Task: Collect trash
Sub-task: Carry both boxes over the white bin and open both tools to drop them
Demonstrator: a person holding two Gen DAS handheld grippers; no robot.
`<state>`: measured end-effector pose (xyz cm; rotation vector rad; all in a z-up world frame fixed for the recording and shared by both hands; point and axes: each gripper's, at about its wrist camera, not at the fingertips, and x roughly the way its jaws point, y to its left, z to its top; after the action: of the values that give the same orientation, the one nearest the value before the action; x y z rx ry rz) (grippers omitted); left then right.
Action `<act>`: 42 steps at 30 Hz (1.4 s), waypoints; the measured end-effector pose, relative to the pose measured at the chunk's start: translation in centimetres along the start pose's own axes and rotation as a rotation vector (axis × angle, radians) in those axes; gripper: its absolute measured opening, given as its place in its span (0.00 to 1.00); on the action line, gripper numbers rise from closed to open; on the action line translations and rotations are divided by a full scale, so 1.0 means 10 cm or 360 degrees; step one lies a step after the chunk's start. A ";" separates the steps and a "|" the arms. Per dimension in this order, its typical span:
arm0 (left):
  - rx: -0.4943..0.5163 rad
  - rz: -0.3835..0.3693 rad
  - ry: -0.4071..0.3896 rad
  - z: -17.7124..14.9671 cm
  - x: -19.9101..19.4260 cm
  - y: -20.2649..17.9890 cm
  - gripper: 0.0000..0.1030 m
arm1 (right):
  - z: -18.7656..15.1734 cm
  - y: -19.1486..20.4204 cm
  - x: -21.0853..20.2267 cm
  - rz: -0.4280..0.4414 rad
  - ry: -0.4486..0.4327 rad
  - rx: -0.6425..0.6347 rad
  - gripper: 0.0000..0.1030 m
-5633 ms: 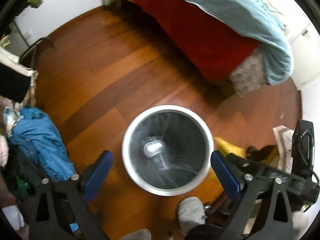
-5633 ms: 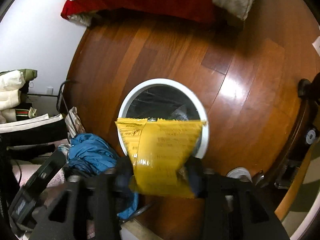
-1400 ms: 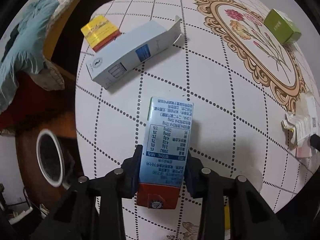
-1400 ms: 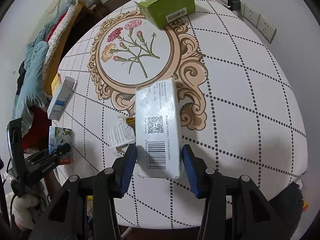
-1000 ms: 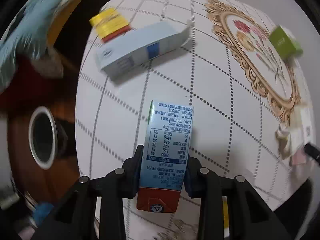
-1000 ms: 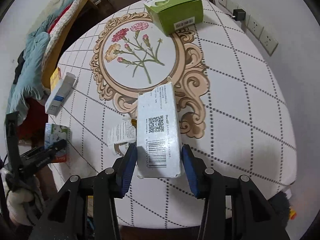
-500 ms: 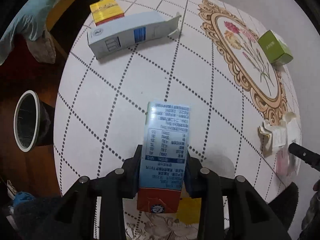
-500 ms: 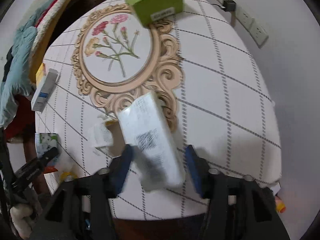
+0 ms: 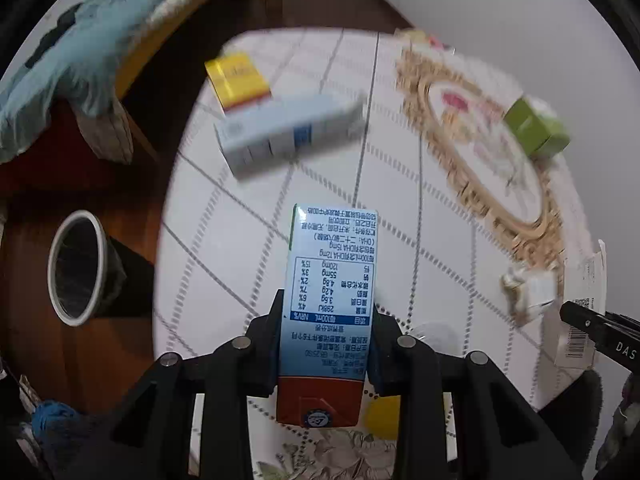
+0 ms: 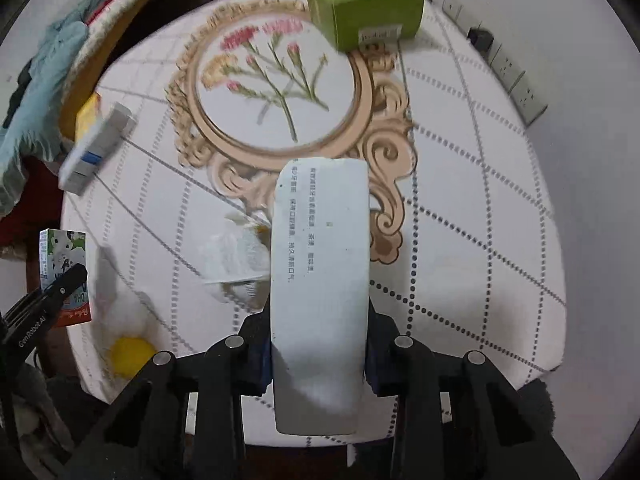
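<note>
My left gripper (image 9: 326,340) is shut on a blue-and-red milk carton (image 9: 330,300) and holds it above the white patterned table (image 9: 224,240). My right gripper (image 10: 318,354) is shut on a long white box (image 10: 320,280) held above the same table (image 10: 460,220). The white-rimmed trash bin (image 9: 76,268) stands on the wooden floor left of the table. The milk carton also shows at the left of the right wrist view (image 10: 64,268). A long pale blue box (image 9: 288,136), a yellow box (image 9: 238,80) and crumpled paper (image 10: 236,260) lie on the table.
A green box (image 10: 368,12) sits at the table's far side, past the floral medallion (image 10: 276,84). A yellow round thing (image 10: 130,354) lies near the front edge. A bed with a teal blanket (image 9: 76,52) stands beyond the bin. Wall sockets (image 10: 516,84) are at the right.
Both grippers keep their boxes. The white box has turned in the right gripper, its plain text side now up. Both views have shifted over the table; the bin stays left.
</note>
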<state>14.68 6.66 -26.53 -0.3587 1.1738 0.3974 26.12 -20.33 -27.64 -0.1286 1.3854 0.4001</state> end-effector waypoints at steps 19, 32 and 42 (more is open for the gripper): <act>-0.0483 0.0189 -0.0448 0.36 -1.40 2.83 0.29 | 0.43 3.46 -0.99 0.0551 -0.0278 -0.0663 0.35; -0.1022 0.0243 -0.0021 -0.08 0.04 5.14 0.29 | 0.21 6.24 1.13 0.0578 0.0289 -0.0974 0.35; -0.1090 0.0227 0.0060 -0.21 0.48 5.56 0.35 | 0.12 6.89 2.10 0.0513 0.0423 -0.1016 0.38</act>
<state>-12.04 54.95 -35.28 -0.8790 1.0770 0.9239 5.95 48.04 -37.93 -0.4984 1.4988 1.1230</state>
